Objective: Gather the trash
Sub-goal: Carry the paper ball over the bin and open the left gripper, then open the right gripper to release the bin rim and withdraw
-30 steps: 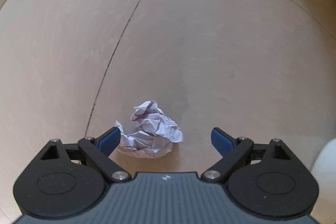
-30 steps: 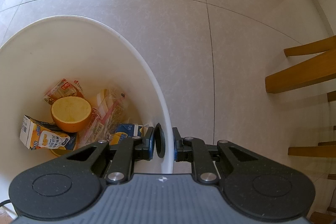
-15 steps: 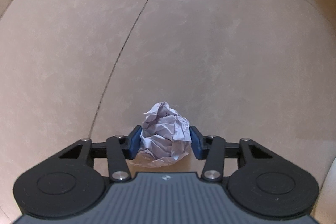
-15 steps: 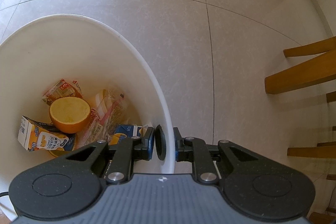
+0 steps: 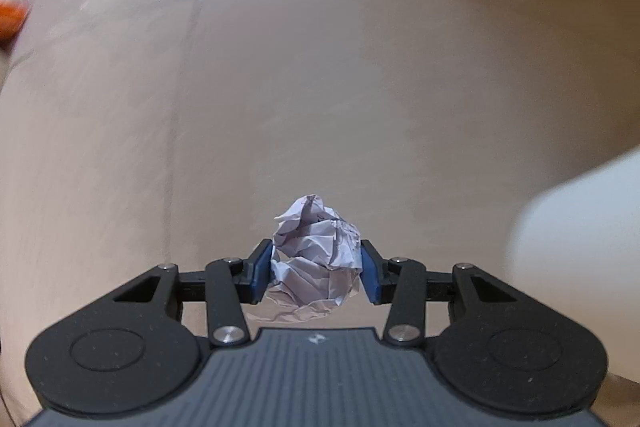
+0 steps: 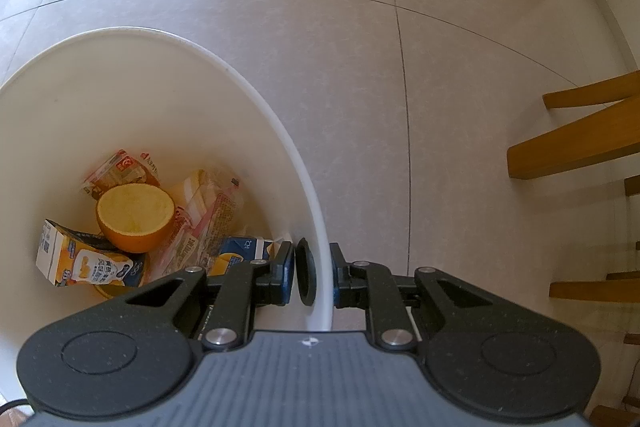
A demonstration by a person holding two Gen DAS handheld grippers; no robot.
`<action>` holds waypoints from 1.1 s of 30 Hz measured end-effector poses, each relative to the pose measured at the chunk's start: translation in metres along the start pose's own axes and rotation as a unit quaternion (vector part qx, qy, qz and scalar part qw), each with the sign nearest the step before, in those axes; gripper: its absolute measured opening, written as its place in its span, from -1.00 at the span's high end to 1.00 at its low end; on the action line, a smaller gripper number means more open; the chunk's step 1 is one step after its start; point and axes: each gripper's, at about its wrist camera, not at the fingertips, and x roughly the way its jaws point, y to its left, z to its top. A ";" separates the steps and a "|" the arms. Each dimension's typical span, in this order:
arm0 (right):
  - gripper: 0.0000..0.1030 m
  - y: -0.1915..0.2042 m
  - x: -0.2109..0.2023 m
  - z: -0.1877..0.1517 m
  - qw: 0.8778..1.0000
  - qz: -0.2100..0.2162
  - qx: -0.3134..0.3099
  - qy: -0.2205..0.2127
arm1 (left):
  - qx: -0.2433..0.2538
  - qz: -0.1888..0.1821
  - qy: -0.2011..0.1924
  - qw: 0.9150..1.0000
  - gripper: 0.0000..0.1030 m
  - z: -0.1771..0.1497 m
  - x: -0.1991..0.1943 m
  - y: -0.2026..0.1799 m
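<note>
A crumpled ball of white paper (image 5: pixel 316 259) sits between the blue pads of my left gripper (image 5: pixel 316 273), which is shut on it and holds it above the blurred beige floor. My right gripper (image 6: pixel 311 275) is shut on the rim of a white bin (image 6: pixel 256 95), one finger inside the wall and one outside. Inside the bin lie half an orange (image 6: pixel 135 217), a juice carton (image 6: pixel 86 261), snack wrappers (image 6: pixel 208 223) and a blue carton (image 6: pixel 240 251).
The white bin's side (image 5: pixel 588 227) shows at the right of the left wrist view. Wooden chair legs (image 6: pixel 580 143) stand to the right of the bin. An orange object (image 5: pixel 12 17) lies blurred at the far left. Beige floor tiles (image 6: pixel 400 67) spread around.
My left gripper closed on the paper ball and lifted it off the floor, swinging toward the bin. The right gripper kept its hold on the bin rim, and the bin shifted slightly.
</note>
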 end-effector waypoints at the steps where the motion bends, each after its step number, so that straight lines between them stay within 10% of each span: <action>1: 0.62 0.000 0.000 0.000 1.000 0.000 -0.001 0.000 | 0.018 -0.009 -0.006 1.000 0.15 0.004 -0.017 -0.014; 11: 0.65 -0.004 0.000 0.001 1.000 0.011 0.010 0.003 | 0.175 -0.115 -0.064 0.976 0.14 0.016 -0.155 -0.155; 17: 0.65 -0.003 -0.002 0.001 1.000 0.011 0.007 0.003 | 0.215 -0.160 -0.065 0.961 0.12 0.007 -0.169 -0.215; 20: 0.64 -0.005 -0.002 0.001 1.000 0.015 0.007 0.004 | 0.232 -0.171 -0.056 0.956 -0.28 0.004 -0.164 -0.234; 22: 0.63 -0.005 -0.002 0.001 1.000 0.016 0.004 0.005 | 0.232 -0.161 -0.064 0.957 -0.81 0.002 -0.161 -0.242; 33: 0.59 -0.007 -0.005 0.002 1.000 0.023 0.004 0.005 | 0.202 -0.111 -0.089 0.969 -0.83 -0.007 -0.156 -0.240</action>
